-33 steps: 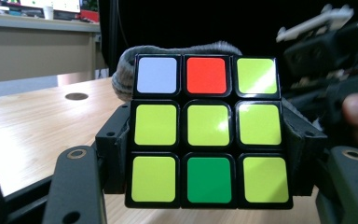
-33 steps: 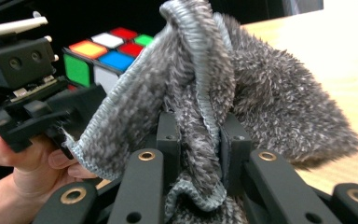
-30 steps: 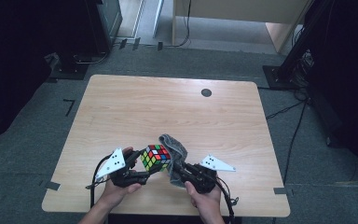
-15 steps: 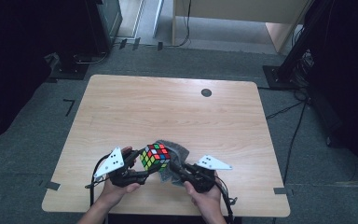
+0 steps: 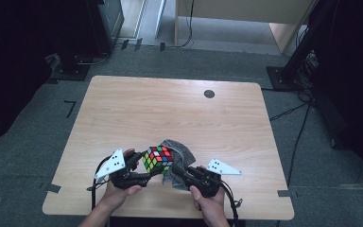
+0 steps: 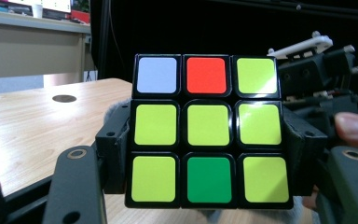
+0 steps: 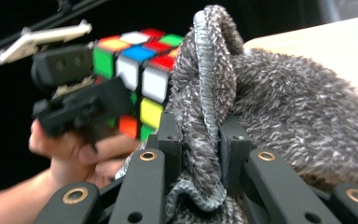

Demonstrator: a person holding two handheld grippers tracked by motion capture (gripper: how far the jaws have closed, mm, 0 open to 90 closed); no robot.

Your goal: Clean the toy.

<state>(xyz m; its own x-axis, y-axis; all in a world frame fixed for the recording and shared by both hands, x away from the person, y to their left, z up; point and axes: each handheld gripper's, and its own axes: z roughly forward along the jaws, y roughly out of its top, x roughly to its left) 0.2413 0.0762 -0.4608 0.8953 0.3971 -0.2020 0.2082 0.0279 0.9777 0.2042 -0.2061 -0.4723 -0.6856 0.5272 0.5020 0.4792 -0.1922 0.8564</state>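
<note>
A scrambled colour cube (image 5: 158, 159) is held above the table's front edge, and my left gripper (image 5: 144, 166) is shut on it. In the left gripper view the cube (image 6: 208, 131) sits between both jaws and shows a mostly yellow face. My right gripper (image 5: 178, 171) is shut on a grey fluffy cloth (image 5: 179, 153), which lies against the cube's right side. In the right gripper view the cloth (image 7: 242, 102) bunches up between the jaws, with the cube (image 7: 137, 70) and the left gripper (image 7: 81, 100) behind it at the left.
The wooden table (image 5: 170, 113) has a small round black hole (image 5: 209, 93) at its far right. Dark stands and cables stand on the grey carpet around the table. Tape marks sit on the floor by the table's corners.
The right gripper with the cloth has shifted slightly against the cube's side. The left gripper and the cube have stayed in place.
</note>
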